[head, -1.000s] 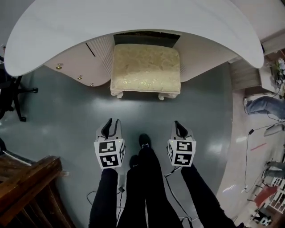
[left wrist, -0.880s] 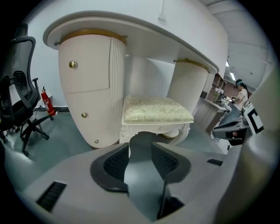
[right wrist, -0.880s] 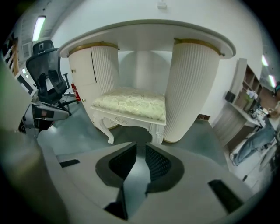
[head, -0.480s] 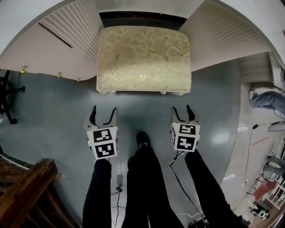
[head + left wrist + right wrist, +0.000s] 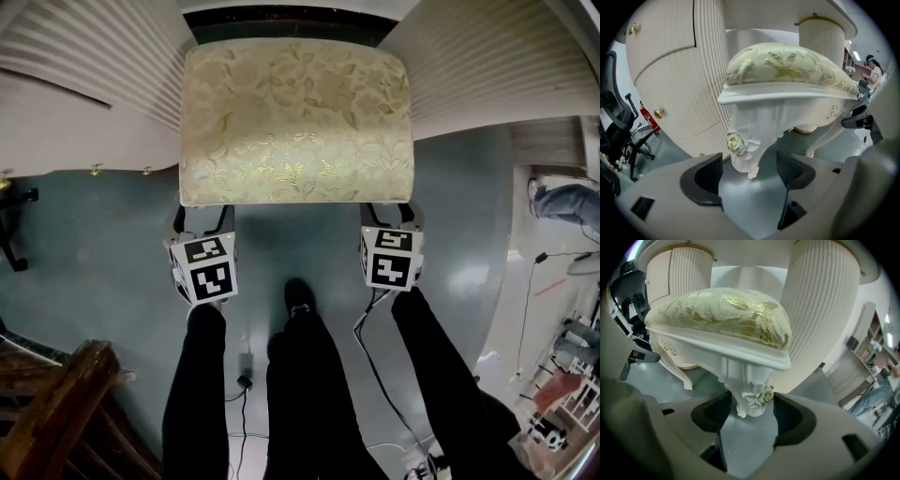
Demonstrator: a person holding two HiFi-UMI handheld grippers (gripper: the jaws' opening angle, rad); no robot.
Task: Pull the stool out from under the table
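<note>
1. The stool (image 5: 295, 122) is tucked into the knee gap of the desk (image 5: 84, 56). Ribbed desk panels run close along both sides of it. Its front edge sits right above both sets of fingers.
2. On the left gripper (image 5: 749, 173), the fingers (image 5: 708, 176) are spreading wide. The foot of the front left leg (image 5: 743, 150) sits between the tips, and neither pad is pressing on it.
3. Same deal on the right gripper (image 5: 752, 416): the fingers are opening up. The front right leg (image 5: 750, 394) is a bit deeper between them and close to the pads, but I don't see any squeeze on it.
4. So nothing is held yet. My guess is the next job is clamping both legs and then dragging the stool back.
5. Here's what I'd worry about:
   - Those legs are carved, curvy and taper toward the foot. A grip that low could slide off the tip once the pull starts.
   - If one side bites before the other, or one hand pulls harder, the stool will probably twist. A corner could then knock into the ribbed panel beside the fingers.
   - Pulling from way down at the feet could tip the seat forward, or make the back legs chatter on the floor (image 5: 300, 248).
   - The person's shoe (image 5: 300, 295) and a cable (image 5: 370, 356) are right behind the fingers. Backing up in a hurry could mean a trip or a snag.
</note>
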